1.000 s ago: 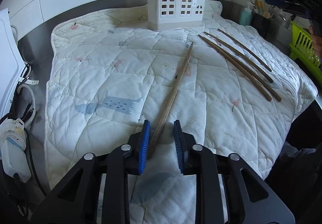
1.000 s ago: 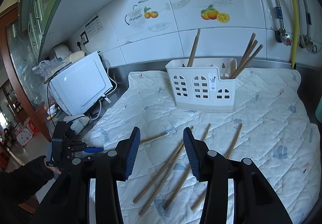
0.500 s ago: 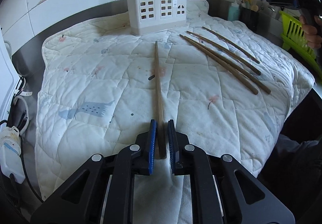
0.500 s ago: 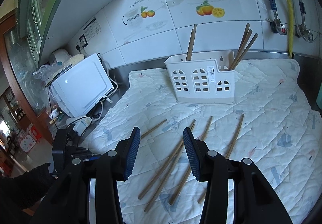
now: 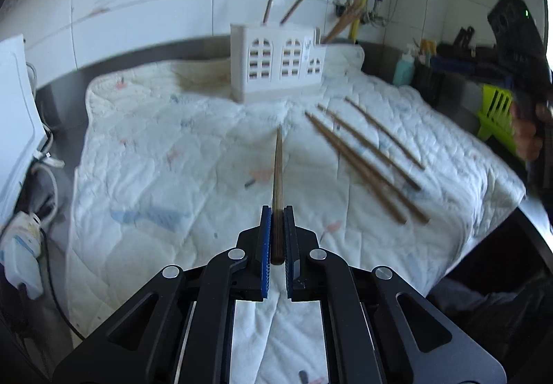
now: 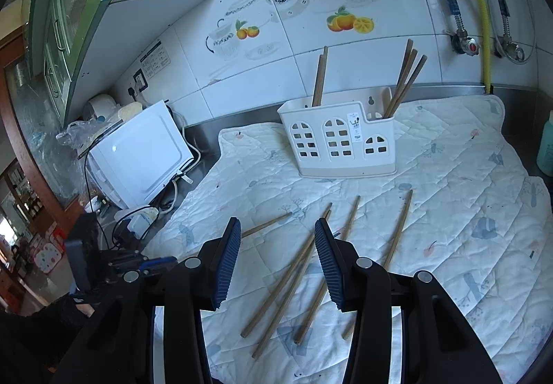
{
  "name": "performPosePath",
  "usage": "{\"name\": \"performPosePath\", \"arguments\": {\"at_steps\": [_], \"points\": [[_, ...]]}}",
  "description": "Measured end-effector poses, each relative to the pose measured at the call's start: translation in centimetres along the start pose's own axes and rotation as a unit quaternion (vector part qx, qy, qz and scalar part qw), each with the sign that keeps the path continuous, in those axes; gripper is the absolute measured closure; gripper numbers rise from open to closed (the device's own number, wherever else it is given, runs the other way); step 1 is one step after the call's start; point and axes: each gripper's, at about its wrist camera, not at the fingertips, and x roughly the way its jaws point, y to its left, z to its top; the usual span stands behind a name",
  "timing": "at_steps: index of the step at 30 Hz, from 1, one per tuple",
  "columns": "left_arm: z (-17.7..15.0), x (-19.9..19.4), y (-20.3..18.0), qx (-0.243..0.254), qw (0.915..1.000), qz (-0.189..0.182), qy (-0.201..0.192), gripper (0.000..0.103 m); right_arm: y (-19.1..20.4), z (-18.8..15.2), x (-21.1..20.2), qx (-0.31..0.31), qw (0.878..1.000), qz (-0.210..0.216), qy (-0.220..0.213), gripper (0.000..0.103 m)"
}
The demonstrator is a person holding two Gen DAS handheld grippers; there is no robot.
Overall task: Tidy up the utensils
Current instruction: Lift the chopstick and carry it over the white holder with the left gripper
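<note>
The left gripper (image 5: 276,235) has just closed its jaws fully onto the near end of a single chopstick (image 5: 277,173), which previously lay loose between them on the quilt (image 5: 155,149). The chopstick now points toward the white holder (image 5: 278,66), apparently raised off the quilt, though blur hinders confirmation.

Left view motion-blurred, holder (image 5: 280,64) and loose chopsticks (image 5: 363,163) soft, held chopstick's (image 5: 277,176) butt hidden between left claw (image 5: 276,239) pads, right claw (image 6: 276,259) covering chopstick middles, quilt (image 6: 466,211) cropped below.
</note>
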Motion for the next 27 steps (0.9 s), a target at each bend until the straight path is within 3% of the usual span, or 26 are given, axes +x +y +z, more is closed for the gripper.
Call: {"name": "performPosePath", "arguments": {"at_steps": [5, 12, 27], "points": [[3.4, -0.8, -0.3, -0.024, 0.9993, -0.012, -0.025, 0.098, -0.6, 0.0, -0.9, 0.009, 1.000, 0.000, -0.014, 0.060], [8.9, -1.1, -0.6, -0.027, 0.9959, 0.004, -0.086, 0.098, -1.1, 0.2, -2.1, 0.013, 0.999, -0.001, -0.030, 0.060], [20.1, 0.1, -0.3, -0.012, 0.9909, 0.032, -0.131, 0.098, -3.4, 0.5, -2.5, 0.029, 0.999, -0.008, -0.043, 0.060]]}}
